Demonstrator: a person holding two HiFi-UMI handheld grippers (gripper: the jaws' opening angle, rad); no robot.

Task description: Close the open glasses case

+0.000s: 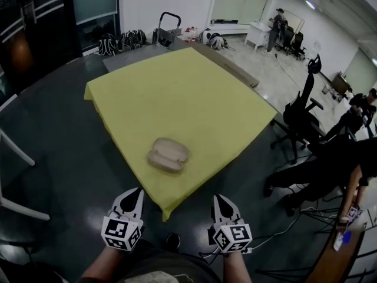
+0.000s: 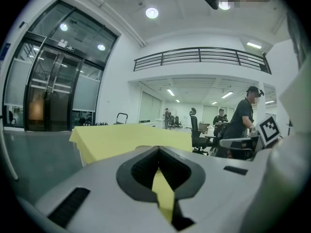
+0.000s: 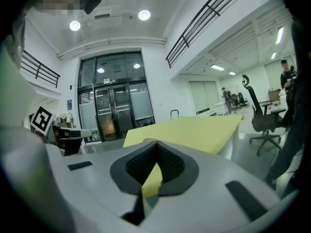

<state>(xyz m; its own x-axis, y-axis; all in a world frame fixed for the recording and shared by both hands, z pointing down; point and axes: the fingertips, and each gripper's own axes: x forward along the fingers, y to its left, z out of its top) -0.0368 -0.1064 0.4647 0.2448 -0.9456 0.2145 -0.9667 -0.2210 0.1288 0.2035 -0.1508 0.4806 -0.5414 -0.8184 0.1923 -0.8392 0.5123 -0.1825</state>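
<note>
Beige glasses case (image 1: 168, 154) lies open, well beyond both grippers' fingers (image 1: 134, 198).

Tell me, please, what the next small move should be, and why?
Probably bring the left gripper forward toward the glasses case. The case lies open on the yellow tablecloth, while the left gripper and the right gripper both sit short of the cloth, jaws together, holding nothing.

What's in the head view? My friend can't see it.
An open tan glasses case lies near the front corner of a yellow table. Short of the table, the left gripper and right gripper are both shut and empty.
</note>
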